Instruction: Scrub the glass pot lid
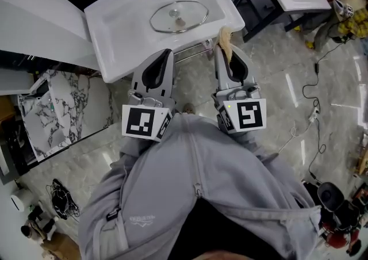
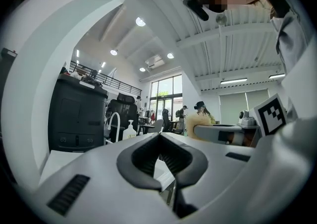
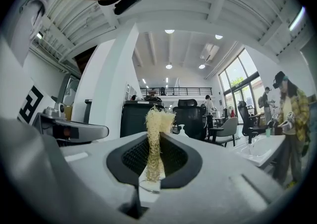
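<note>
The left gripper [image 1: 165, 53] and right gripper [image 1: 222, 52] are held side by side, near each other but apart. Both point level and ahead, with the left cube [image 1: 146, 122] and right cube [image 1: 248, 115] at their rear ends, just in front of the person's grey jacket [image 1: 190, 184]. The left gripper's jaws are pressed together with nothing between them, while the right gripper's jaws are clamped on a yellow fibrous scrubber [image 3: 154, 134] that stands between the pads and sticks out past the tips.
</note>
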